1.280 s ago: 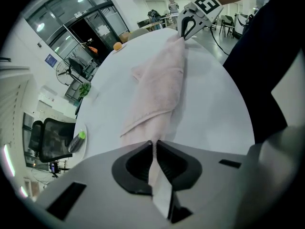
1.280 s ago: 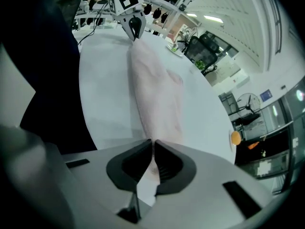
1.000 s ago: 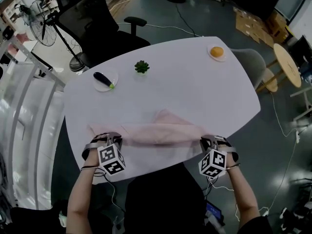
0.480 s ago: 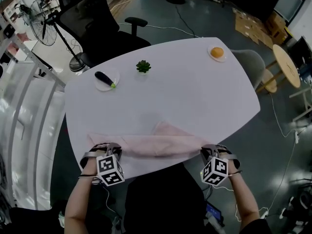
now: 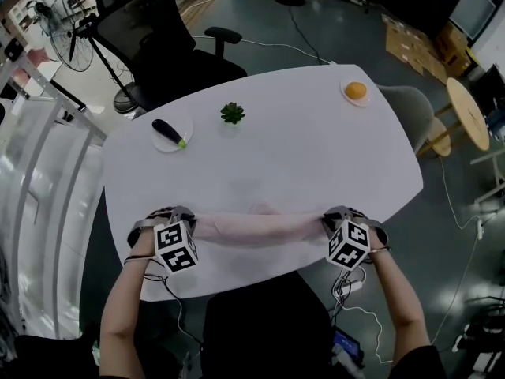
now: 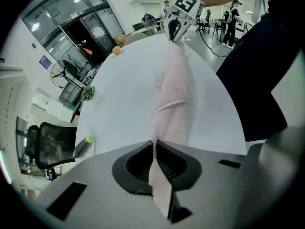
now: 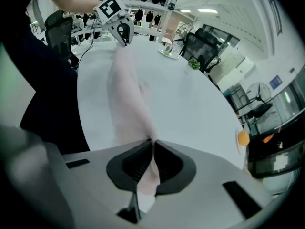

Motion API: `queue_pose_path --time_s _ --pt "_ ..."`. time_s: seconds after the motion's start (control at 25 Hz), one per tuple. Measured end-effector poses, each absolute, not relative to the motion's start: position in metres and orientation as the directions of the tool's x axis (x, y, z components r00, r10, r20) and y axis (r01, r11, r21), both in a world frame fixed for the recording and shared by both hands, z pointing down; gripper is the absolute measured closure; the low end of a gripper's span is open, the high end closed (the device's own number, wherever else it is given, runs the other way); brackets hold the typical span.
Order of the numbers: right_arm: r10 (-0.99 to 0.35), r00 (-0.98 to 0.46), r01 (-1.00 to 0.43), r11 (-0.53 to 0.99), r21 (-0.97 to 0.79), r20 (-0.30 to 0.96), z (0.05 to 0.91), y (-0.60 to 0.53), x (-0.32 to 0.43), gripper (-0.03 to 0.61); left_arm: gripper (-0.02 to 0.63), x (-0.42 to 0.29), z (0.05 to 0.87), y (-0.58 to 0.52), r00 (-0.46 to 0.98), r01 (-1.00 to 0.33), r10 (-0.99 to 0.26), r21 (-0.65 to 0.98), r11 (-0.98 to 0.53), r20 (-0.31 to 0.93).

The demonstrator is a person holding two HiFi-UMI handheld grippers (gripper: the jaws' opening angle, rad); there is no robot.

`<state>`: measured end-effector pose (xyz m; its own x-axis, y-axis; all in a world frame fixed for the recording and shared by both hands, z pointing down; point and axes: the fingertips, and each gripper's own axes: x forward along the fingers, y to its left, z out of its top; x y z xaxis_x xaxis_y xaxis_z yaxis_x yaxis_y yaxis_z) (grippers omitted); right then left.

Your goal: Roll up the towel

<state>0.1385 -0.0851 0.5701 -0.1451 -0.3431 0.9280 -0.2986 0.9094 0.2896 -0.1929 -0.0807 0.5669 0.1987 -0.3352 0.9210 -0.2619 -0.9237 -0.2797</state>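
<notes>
A pale pink towel [image 5: 256, 227] lies as a narrow folded band along the near part of the white table [image 5: 300, 156]. My left gripper [image 5: 183, 221] is shut on the towel's left end; in the left gripper view the towel [image 6: 172, 89] runs from the jaws of my left gripper [image 6: 153, 147] to the other gripper. My right gripper [image 5: 330, 224] is shut on the right end. The right gripper view has the towel [image 7: 127, 97] pinched at my right gripper [image 7: 152, 144] and stretching away across the table.
A plate with an eggplant [image 5: 169, 131] sits at the far left, a small green plant [image 5: 232, 114] beside it, and an orange on a plate [image 5: 356, 91] at the far right. A black office chair [image 5: 158, 38] stands behind the table.
Both grippers moved away from me over the table with the towel ends. The raised triangular flap has flattened, and the towel is now a narrower band.
</notes>
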Motion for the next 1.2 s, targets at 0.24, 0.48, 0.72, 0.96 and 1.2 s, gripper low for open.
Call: queue_pose_path --time_s 0.24,0.48,0.72,0.96,1.2 --pt "-0.303 -0.135 -0.331 0.911 0.245 0.943 0.593 -0.121 0.141 0.552 0.577 -0.195 0.587 -0.115 0.180 -0.292 -0.324 -0.264 -0.919 0.929" --pt "-0.283 -0.081 -0.336 0.911 0.241 0.956 0.618 -0.134 0.144 0.546 0.577 -0.193 0.608 -0.131 0.137 -0.290 -0.309 -0.260 -0.921 0.941" --pt "-0.293 -0.070 -0.309 0.915 0.258 0.954 0.625 -0.136 0.142 0.546 0.575 -0.193 0.620 -0.136 0.119 -0.275 -0.310 -0.269 -0.923 0.943" --pt "-0.375 -0.107 -0.360 0.878 0.316 0.921 0.608 -0.143 0.151 0.369 0.490 -0.198 0.599 -0.142 0.153 -0.330 -0.399 -0.333 -0.883 0.904" --pt "-0.522 -0.186 -0.520 0.771 0.368 0.832 0.551 -0.150 0.154 0.294 0.414 -0.202 0.552 -0.141 0.235 -0.499 -0.501 -0.339 -0.797 0.833"
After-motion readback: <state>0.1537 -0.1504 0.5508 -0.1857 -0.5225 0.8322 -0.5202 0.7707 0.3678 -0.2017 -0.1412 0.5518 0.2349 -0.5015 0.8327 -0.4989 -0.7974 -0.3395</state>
